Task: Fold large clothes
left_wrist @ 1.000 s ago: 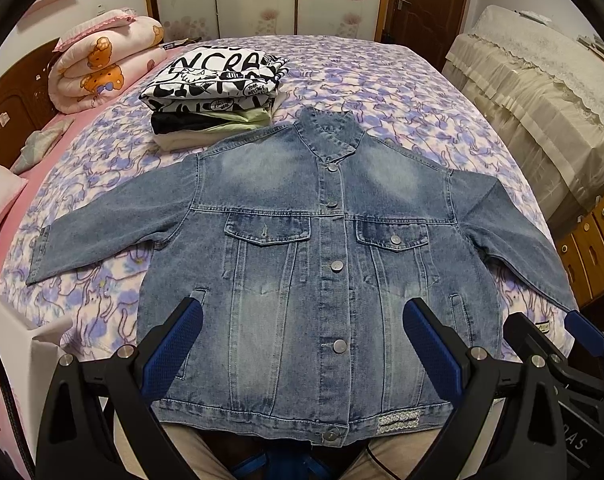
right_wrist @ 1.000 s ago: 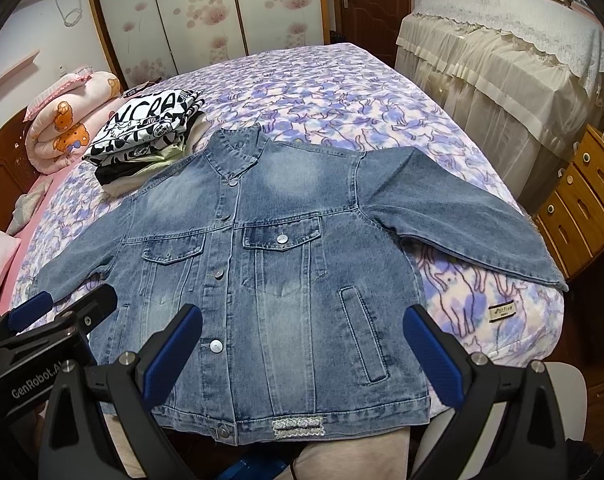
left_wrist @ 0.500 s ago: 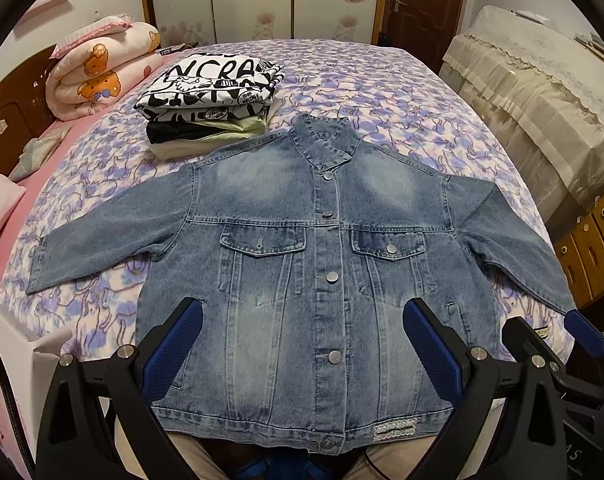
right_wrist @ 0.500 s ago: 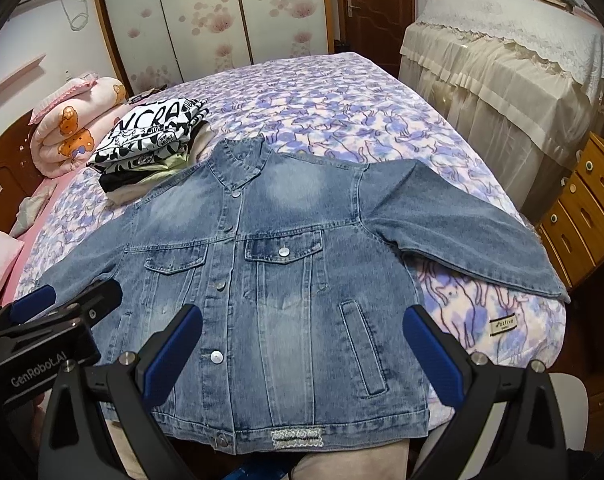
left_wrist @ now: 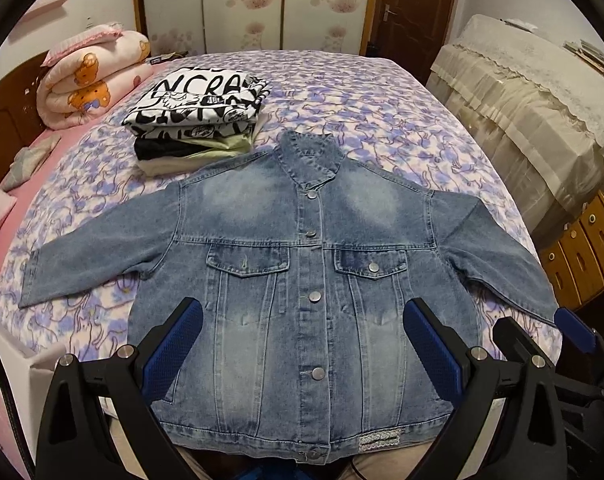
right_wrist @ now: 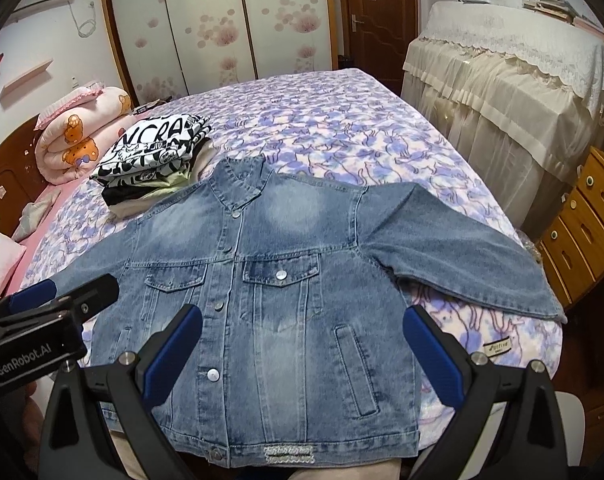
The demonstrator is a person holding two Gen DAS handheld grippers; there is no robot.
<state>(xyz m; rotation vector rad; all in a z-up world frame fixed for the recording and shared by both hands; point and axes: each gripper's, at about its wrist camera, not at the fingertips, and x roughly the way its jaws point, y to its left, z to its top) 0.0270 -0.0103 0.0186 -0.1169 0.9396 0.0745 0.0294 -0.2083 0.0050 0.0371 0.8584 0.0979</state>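
Note:
A blue denim jacket (left_wrist: 302,264) lies flat, buttoned, front up, on the bed with both sleeves spread out; it also shows in the right wrist view (right_wrist: 270,292). My left gripper (left_wrist: 302,344) is open and empty, held above the jacket's lower half. My right gripper (right_wrist: 302,348) is open and empty, above the jacket's lower right side. The right gripper also shows at the right edge of the left wrist view (left_wrist: 549,344), and the left gripper at the left edge of the right wrist view (right_wrist: 50,312).
A stack of folded clothes (left_wrist: 198,116) sits beyond the jacket's left shoulder. A rolled pink quilt (left_wrist: 90,80) lies at the headboard on the left. A covered cabinet (right_wrist: 509,92) and wooden drawers (right_wrist: 581,240) stand right of the bed (left_wrist: 381,108).
Both grippers have pulled back and risen a little from the jacket, so more of the hem and the room shows. The jacket has not moved.

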